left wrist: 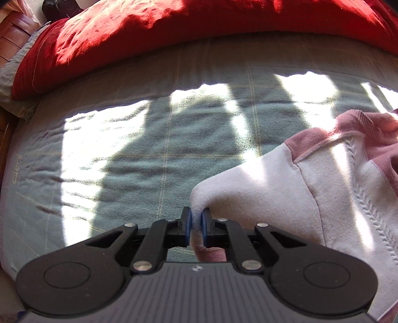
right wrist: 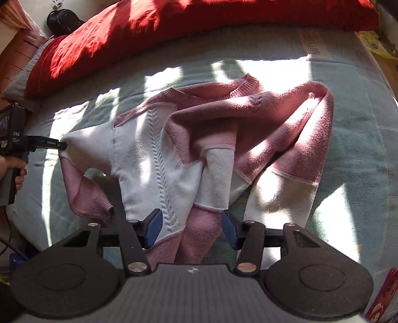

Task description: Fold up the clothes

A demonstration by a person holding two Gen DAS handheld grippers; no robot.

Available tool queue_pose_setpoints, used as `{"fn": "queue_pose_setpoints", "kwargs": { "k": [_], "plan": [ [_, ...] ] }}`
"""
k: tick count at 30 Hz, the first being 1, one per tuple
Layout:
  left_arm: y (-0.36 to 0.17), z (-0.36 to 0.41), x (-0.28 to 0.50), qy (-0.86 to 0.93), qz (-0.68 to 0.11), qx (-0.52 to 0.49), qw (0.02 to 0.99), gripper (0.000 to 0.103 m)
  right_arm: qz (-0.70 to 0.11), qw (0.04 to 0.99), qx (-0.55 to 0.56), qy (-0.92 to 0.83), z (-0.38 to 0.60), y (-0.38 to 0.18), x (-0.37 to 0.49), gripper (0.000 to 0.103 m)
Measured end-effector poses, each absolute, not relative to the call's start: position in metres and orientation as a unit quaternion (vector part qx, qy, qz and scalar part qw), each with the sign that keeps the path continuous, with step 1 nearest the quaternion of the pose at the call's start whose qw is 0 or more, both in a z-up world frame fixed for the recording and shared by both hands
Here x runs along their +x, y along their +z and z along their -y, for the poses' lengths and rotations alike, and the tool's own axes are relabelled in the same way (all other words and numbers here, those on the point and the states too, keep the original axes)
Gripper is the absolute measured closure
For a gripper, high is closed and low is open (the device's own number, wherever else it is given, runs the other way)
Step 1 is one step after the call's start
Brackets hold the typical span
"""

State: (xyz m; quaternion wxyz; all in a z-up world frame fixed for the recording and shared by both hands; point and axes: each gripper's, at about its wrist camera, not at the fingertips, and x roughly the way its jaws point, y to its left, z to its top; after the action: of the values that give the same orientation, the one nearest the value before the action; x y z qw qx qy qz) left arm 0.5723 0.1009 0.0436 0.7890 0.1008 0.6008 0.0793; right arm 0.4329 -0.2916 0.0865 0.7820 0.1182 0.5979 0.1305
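Note:
A pink and white knitted sweater (right wrist: 199,139) lies crumpled on a grey-green blanket (right wrist: 360,149), neckline towards the far side. My left gripper (left wrist: 196,216) is shut on the white part of its left sleeve (left wrist: 248,186), lifting the fabric into a peak. In the right wrist view that left gripper (right wrist: 63,145) pinches the sleeve from the left, and the pink cuff (right wrist: 99,206) hangs below it. My right gripper (right wrist: 191,218) stands open just above the sweater's near hem. The cloth lies under its spread fingers, and the blue pads do not press on it.
A long red pillow (right wrist: 174,32) runs along the far edge of the bed. A person's hand (right wrist: 12,169) holds the left gripper's handle. A dark object (right wrist: 63,20) sits at the far left corner. Sun stripes cross the blanket (left wrist: 124,149).

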Motion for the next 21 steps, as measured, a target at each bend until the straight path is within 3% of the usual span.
{"fn": "queue_pose_setpoints", "kwargs": {
  "k": [6,14,21],
  "plan": [
    [0.043,-0.123,0.57,0.086,-0.606,0.085,0.786,0.089,-0.587,0.791,0.092,0.145,0.279,0.106,0.427,0.04],
    [0.05,-0.15,0.541,0.076,-0.61,0.034,0.788,0.087,-0.593,0.786,0.071,0.162,0.259,0.112,0.419,0.04],
    [0.027,-0.152,0.5,0.072,-0.627,-0.016,0.776,0.078,-0.594,0.782,0.05,0.184,0.241,0.115,0.419,0.037]
  ]
}}
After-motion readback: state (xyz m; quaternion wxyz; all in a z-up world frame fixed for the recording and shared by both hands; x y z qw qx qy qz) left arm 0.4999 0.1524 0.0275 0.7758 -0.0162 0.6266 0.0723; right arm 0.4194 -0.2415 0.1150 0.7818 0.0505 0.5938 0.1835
